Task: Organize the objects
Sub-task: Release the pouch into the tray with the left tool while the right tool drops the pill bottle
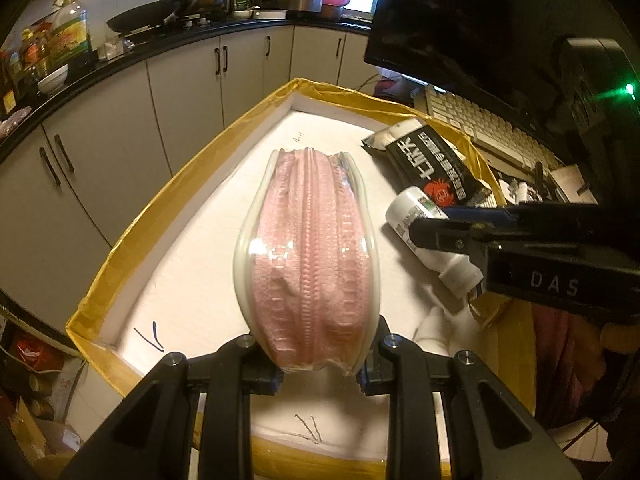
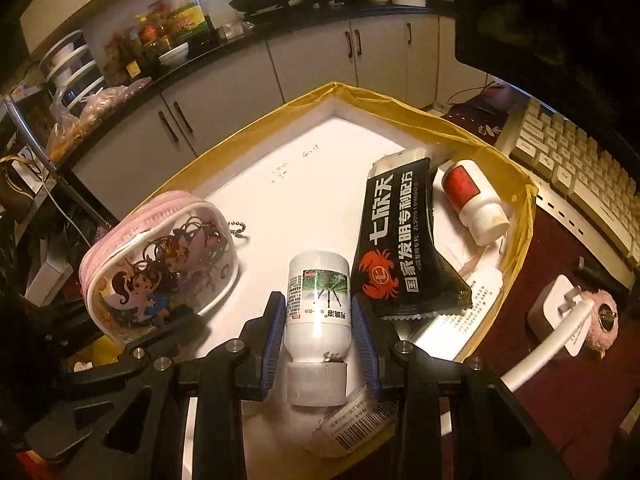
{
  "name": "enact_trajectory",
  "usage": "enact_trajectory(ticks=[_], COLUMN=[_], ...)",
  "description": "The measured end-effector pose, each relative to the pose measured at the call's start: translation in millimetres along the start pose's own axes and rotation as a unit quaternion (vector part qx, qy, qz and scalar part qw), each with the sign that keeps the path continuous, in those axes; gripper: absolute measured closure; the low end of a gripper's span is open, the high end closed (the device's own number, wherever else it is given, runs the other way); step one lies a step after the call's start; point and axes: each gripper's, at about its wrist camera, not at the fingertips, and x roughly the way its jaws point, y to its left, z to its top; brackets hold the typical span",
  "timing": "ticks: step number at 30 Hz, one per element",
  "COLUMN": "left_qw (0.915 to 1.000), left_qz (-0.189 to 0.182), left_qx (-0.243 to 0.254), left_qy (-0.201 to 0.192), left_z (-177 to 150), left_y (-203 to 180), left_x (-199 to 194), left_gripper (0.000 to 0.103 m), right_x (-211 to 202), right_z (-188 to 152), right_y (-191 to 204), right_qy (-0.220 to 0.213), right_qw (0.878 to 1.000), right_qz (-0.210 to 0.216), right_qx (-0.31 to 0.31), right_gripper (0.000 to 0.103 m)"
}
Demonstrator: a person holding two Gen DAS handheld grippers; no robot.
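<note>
A pink zip pouch (image 1: 308, 256) with clear cartoon sides stands on edge in the white tray (image 1: 192, 248) with yellow taped rim. My left gripper (image 1: 320, 376) is shut on the pouch's near end. The pouch also shows at the left in the right wrist view (image 2: 160, 268), with the left gripper's fingers (image 2: 160, 340) on it. My right gripper (image 2: 320, 332) is shut on a white pill bottle (image 2: 318, 300), cap toward the camera. In the left wrist view the bottle (image 1: 424, 228) lies at the tray's right under the right gripper (image 1: 440, 236).
A black snack packet (image 2: 404, 240) lies right of the bottle, with a red-labelled white bottle (image 2: 476, 200) beyond it and a barcoded item (image 2: 356, 424) near the front. A keyboard (image 2: 580, 164) and monitor (image 1: 460, 28) stand right of the tray. Kitchen cabinets (image 1: 180, 92) are behind.
</note>
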Motion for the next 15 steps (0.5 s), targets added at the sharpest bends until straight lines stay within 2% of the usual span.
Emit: enact_trajectory(ticks=[15], left_qw=[0.9999], left_qz=[-0.009], left_qx=[0.012], left_qy=[0.008], left_z=[-6.3], left_y=[-17.0], left_x=[-1.9], left_gripper=[0.077], right_x=[-6.8], right_z=[-10.1], right_y=[-13.3], right_qy=[-0.001], right_qw=[1.000], right_qz=[-0.004], right_qx=[0.019], right_gripper=[0.063])
